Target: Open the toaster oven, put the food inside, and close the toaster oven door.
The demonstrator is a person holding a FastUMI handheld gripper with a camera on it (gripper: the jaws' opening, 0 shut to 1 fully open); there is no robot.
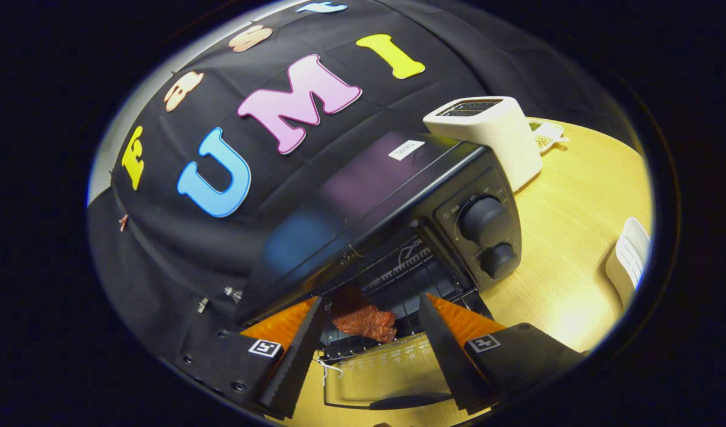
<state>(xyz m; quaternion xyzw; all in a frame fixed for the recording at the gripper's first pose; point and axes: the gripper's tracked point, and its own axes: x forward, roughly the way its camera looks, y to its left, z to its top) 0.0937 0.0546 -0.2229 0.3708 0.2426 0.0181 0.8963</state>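
Claw spread, empty | toaster oven black, door down | reddish-brown food on rack

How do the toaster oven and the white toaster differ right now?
The toaster oven is black, door down, food on its rack; the white toaster is pale, with top slots. The oven sits just ahead of the open tongs, the toaster behind it. Both stand on the wooden table.

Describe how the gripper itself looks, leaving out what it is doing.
The gripper has two long wedge-shaped fingers with ridged, saw-toothed inner faces. Each sits on a dark blocky mount carrying a small square black-and-white marker. Screws dot the mount beside that marker.
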